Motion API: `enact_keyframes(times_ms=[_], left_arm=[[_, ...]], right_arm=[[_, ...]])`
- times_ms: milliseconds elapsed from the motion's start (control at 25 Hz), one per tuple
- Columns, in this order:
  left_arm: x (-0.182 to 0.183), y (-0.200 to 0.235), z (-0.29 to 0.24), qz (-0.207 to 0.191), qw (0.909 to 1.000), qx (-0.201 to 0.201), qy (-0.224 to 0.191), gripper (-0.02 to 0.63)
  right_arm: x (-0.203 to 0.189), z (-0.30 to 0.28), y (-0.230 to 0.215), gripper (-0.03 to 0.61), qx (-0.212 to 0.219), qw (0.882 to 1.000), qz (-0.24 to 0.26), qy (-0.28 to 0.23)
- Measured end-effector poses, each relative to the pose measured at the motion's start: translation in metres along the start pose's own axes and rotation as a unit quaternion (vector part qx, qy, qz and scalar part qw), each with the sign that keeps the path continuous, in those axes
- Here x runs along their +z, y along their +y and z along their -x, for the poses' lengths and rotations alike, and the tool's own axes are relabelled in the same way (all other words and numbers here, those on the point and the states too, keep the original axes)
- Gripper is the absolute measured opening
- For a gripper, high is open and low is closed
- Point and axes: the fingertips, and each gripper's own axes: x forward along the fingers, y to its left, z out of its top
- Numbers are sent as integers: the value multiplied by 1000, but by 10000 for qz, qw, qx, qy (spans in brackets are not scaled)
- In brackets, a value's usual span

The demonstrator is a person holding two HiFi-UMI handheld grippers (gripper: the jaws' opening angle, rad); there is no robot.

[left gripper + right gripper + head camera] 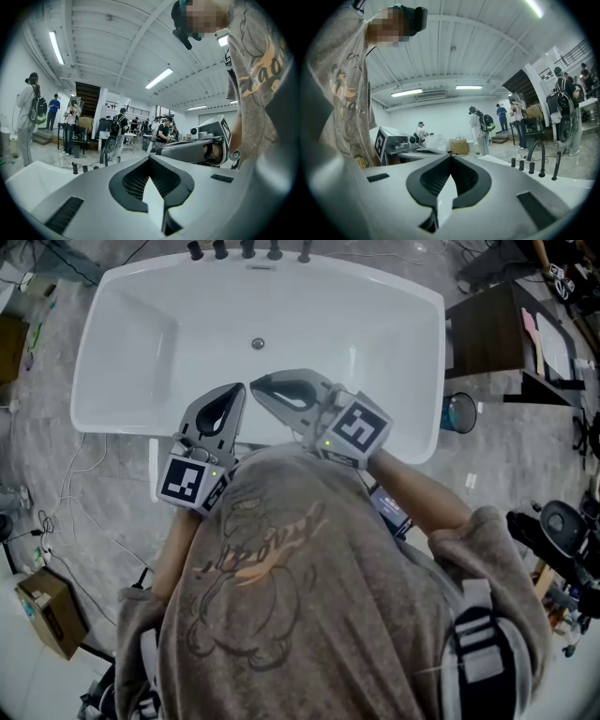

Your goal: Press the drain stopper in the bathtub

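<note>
The white bathtub fills the top of the head view, and its small round metal drain stopper sits in the middle of the tub floor. Both grippers are held over the near rim, short of the stopper and pointing toward it. My left gripper is shut with nothing between its jaws. My right gripper is also shut and empty, its tip close beside the left one. In the left gripper view the shut jaws face the room and the right gripper shows beside them. The right gripper view shows its shut jaws, the left gripper and the tub rim.
A row of dark taps and a faucet stands on the tub's far rim. A dark wooden table and a blue bin are right of the tub. A cardboard box and cables lie at left. Several people stand in the hall.
</note>
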Motion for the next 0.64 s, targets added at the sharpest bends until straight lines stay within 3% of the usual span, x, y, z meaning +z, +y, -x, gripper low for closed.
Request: enact_keyframes(times_ms=[640], left_arm=[[-6,2,-3,65,9999,103,16,3]], right_arm=[[-7,-5,-1,-2,103,9999,84,82]])
